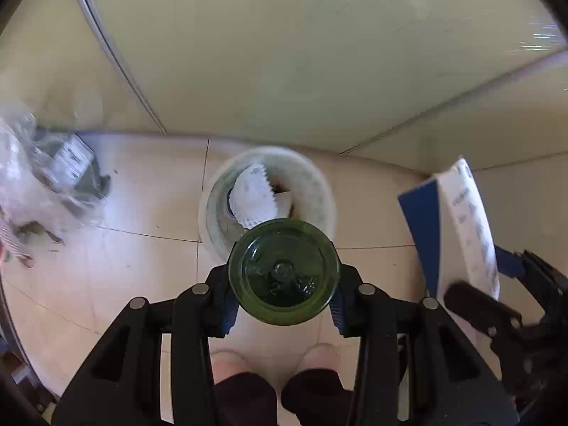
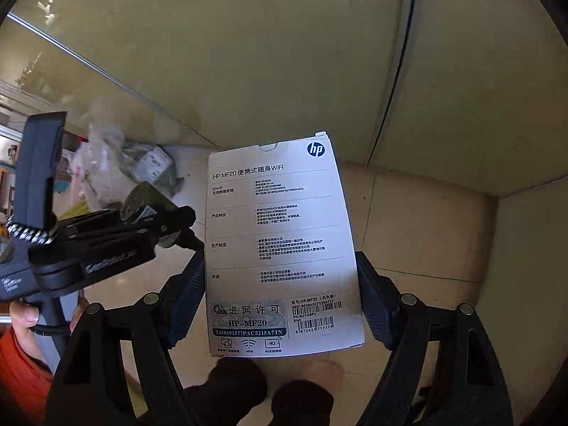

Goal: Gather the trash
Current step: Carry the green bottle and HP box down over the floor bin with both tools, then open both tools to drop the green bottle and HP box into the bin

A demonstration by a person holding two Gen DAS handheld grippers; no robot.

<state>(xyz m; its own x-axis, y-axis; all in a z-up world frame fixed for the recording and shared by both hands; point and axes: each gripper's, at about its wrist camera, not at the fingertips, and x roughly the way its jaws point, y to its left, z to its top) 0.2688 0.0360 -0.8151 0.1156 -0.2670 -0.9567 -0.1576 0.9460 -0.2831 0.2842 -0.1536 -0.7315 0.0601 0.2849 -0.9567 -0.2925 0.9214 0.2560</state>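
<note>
Green glass bottle (image 1: 282, 274) is pinched across its body by the left gripper (image 1: 282, 296), base toward the camera, held in the air just short of the white bin (image 1: 319, 191) on the floor. Judged: rigid, smooth, fairly heavy for its size, breakable on tile. The blue pads sit on opposite sides of the round wall, so the hold looks centred; glass is slick, so a grip nearer mid-body than the base rim seems safer.

White HP box (image 2: 280, 245) is clamped edge to edge in the right gripper (image 2: 282, 301), printed back facing the camera, raised above the floor. Judged: light cardboard, stiff but crushable (side walls would buckle under hard squeeze); the narrow-side hold suits it.

Bin already holds crumpled white paper (image 1: 254, 195), which takes up part of the mouth; the bottle should still fit, the box perhaps only on edge.

Surroundings: a heap of clear plastic bags (image 1: 46, 181) lies on the floor to the left, near the wall, apart from the bin. The two grippers are close side by side, so they could knock together over the opening. Beige wall panels close behind the bin.
</note>
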